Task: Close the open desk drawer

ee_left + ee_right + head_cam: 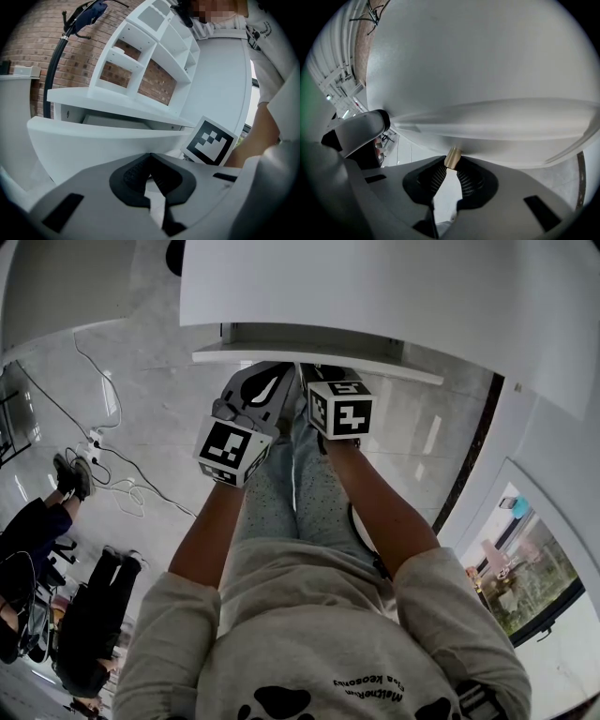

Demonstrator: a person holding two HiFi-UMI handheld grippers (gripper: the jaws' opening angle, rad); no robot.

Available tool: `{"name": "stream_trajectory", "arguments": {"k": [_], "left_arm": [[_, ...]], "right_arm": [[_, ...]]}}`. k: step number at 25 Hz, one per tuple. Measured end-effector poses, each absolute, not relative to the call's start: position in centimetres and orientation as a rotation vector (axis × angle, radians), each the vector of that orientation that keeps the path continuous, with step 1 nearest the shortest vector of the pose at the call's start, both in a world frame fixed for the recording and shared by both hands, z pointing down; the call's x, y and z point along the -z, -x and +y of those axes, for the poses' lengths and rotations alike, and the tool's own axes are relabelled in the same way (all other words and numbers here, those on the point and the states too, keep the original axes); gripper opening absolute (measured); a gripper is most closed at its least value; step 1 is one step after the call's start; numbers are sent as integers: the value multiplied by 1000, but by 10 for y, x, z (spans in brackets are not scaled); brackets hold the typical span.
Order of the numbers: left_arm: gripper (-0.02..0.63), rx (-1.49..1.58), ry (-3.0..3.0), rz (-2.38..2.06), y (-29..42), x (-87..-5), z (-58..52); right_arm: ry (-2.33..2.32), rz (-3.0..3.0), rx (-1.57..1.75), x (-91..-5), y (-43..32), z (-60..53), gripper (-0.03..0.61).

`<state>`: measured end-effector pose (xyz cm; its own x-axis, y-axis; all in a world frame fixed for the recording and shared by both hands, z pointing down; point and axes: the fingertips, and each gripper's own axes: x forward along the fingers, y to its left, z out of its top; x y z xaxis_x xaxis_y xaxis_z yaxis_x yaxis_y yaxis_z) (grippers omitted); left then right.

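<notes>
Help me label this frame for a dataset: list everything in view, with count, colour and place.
desk: one, white, ahead of the person
drawer: one, white, pulled out under the desktop
drawer knob: one, brass-coloured, on the drawer front
shelf unit: one, white, on the desk
brick wall: one, red-brown, behind the shelf unit
floor: one, pale grey glossy, below
power strip: one, white, on the floor at left
bystanders: seemingly two, dark clothes, far left
left hand-held gripper: one, grey, jaws together and empty, facing the drawer
right hand-held gripper: one, grey, jaws clamped on the drawer knob
forearms: two, bare, above the lap
</notes>
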<state>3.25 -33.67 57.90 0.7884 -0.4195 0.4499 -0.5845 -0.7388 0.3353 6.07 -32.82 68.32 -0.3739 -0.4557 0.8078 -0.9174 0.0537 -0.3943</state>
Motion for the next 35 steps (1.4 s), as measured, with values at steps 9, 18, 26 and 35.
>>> {"name": "stream_trajectory", "arguments": {"k": [9,18,26,35], "left_arm": [[18,-476,-2495,-793,-38,-581,-358],[18,-478,-2492,-804,-38,-581,-376],[18,-481,-2498,-791,-41,-580,-380],[18,-488,-2505,-780,-40,-579,-380]], "right_arm": [[-1337,-1885,-1281,-684,-66,-349,81],[-1323,-1884,-1284,-685,-66,-367,83],[-1306,-1884,-1287,-684,-68,-371,84],[-1280,-1921,-1286,-674,-65,-367,128]]}}
